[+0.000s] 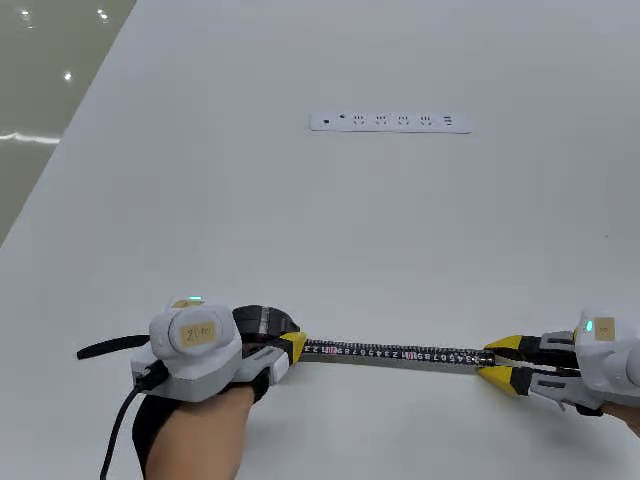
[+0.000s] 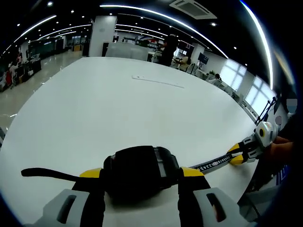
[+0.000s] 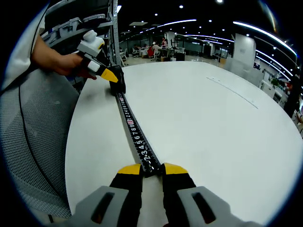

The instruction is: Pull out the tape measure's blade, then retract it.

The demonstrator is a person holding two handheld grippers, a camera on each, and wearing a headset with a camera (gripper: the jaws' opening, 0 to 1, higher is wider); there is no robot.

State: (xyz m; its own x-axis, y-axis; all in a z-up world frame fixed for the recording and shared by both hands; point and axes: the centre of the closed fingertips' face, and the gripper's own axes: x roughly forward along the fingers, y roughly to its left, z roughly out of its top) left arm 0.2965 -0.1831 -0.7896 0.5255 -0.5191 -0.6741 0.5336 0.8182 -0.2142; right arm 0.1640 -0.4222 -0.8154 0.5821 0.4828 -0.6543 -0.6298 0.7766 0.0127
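One tape measure (image 1: 265, 322), with one extended blade (image 1: 400, 352) and one black wrist strap (image 1: 110, 347). Two handheld grippers, each with two yellow-tipped jaws: left gripper (image 2: 142, 172), right gripper (image 1: 492, 360). Two hands, one per gripper: left hand (image 1: 190, 440), right hand (image 2: 280, 150). One white power strip (image 1: 390, 122). One white table (image 1: 300, 220).

I read 2, 3, 4, 5, 6, 7, 8 on the blade (image 3: 136, 137), running toward eleven o'clock from my right tongs (image 3: 150, 171); the sticker (image 1: 198, 333) writing is unreadable.
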